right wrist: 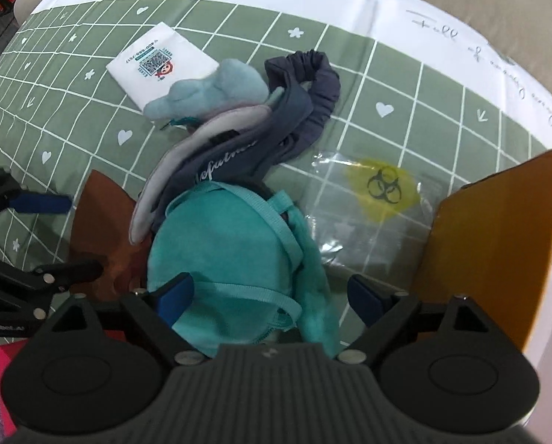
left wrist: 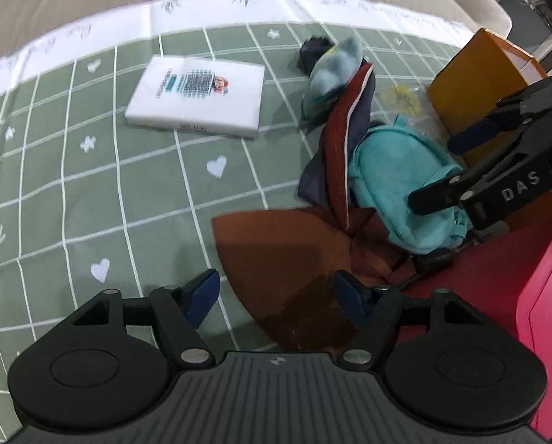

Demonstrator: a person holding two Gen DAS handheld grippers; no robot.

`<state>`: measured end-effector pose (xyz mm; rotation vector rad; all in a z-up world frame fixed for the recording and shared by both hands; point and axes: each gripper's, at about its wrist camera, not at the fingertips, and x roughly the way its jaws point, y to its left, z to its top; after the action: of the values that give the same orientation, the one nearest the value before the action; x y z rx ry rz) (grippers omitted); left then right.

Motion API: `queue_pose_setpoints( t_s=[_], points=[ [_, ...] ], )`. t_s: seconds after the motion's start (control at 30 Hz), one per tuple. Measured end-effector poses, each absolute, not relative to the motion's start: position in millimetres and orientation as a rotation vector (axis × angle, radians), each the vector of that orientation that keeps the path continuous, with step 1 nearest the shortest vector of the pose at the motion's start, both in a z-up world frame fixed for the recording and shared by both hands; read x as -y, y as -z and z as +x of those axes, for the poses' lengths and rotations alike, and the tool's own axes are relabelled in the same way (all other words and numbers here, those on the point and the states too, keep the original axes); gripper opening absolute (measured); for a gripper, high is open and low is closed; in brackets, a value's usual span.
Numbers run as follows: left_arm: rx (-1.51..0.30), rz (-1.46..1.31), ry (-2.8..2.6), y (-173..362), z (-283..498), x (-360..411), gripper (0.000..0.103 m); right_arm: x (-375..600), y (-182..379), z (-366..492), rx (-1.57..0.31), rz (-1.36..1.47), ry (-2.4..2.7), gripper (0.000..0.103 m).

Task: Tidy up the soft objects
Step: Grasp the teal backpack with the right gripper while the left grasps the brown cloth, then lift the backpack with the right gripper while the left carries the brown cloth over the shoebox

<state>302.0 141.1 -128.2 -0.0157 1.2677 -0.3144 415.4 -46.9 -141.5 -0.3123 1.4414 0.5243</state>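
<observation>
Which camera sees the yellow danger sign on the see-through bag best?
The right wrist view: the clear plastic bag lies flat, its yellow biohazard symbol sharp and unhidden. In the left wrist view the bag is a small yellow blur behind the clothes.

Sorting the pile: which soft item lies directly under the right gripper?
The teal cloth, with strap loops, sits between the open right gripper fingers; the grey-blue plush and navy garment lie farther off.

The surface is covered by a matt, smooth green cloth (right wrist: 405, 85) printed with white lines. A fleecy, soft turquoise fabric piece (right wrist: 220, 244) is seen beside a rust-brown matt cloth (left wrist: 276, 251). A clear, glossy plastic bag (right wrist: 368, 203) is wrinkled. The white packet (left wrist: 198, 96) looks smooth, slightly shiny. The orange box (left wrist: 475, 85) appears to be matt card.
</observation>
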Motion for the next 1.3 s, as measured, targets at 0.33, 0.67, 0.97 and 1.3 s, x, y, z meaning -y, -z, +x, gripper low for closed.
queue_pose_setpoints(
  t_s=[0.33,0.67,0.97,1.3],
  points=[
    [-1.229,0.176,0.303,130.6,297.2,-114.0,0.05,41.2,146.7,410.7,-1.441,-0.273,-0.552,0.059],
    [-1.231,0.118,0.325,132.3,300.0,-109.7,0.008,44.3,126.1,401.6,-1.348,-0.325,-0.523,0.01],
    [-1.187,0.033,0.321,108.9,293.0,-121.7,0.007,49.5,95.5,397.5,-1.28,-0.323,-0.52,0.005],
    [-1.03,0.089,0.3,53.9,281.1,-118.5,0.006,43.3,54.5,383.3,-1.188,-0.368,-0.523,0.002]
  ],
)
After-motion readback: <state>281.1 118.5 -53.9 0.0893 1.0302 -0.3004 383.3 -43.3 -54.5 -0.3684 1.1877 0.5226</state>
